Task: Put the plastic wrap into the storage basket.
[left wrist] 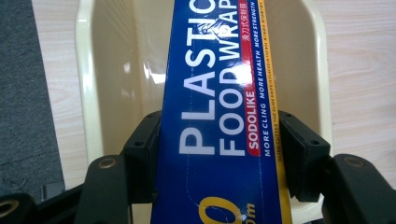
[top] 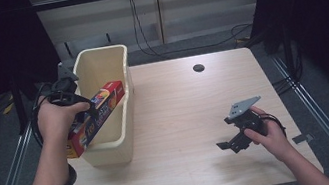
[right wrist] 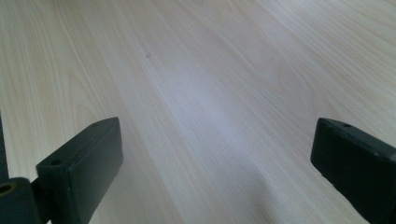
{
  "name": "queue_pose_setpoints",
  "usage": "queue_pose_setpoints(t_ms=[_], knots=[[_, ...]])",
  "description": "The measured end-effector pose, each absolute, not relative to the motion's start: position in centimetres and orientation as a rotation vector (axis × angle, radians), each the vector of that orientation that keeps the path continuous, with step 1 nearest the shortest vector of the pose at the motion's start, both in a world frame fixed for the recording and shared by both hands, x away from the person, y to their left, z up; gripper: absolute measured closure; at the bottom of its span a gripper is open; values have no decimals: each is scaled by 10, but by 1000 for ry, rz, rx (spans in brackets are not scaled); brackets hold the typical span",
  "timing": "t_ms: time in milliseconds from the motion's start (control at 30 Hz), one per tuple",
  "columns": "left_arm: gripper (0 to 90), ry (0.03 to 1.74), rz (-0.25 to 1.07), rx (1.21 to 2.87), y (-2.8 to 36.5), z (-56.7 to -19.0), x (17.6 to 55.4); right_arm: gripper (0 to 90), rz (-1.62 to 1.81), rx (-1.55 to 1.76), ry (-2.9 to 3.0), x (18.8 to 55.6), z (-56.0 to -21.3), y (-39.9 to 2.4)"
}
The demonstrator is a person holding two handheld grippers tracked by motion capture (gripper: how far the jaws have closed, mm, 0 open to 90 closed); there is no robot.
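Left gripper [left wrist: 219, 154] clamps wrap box [left wrist: 219, 93]

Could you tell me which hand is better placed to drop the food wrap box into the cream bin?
Left. The left gripper already clamps the food wrap box over the cream bin; the right gripper sits open near the table's right edge.

Bare table [top: 191, 113] beside bin [top: 111, 147]

pale wood table [top: 181, 115] under cream bin [top: 110, 142]
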State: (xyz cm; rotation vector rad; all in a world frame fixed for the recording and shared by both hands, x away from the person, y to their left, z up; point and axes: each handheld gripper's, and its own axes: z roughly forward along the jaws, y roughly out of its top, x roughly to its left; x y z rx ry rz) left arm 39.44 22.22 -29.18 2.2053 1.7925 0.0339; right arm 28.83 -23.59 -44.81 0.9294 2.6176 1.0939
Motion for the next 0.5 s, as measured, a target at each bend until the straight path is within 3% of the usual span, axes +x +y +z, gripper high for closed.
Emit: queue_pose_setpoints(t_ms=[500], knots=[[400,1848,-2,2189,218,-302,395,23,1103,925,2626,289,-449,-236]])
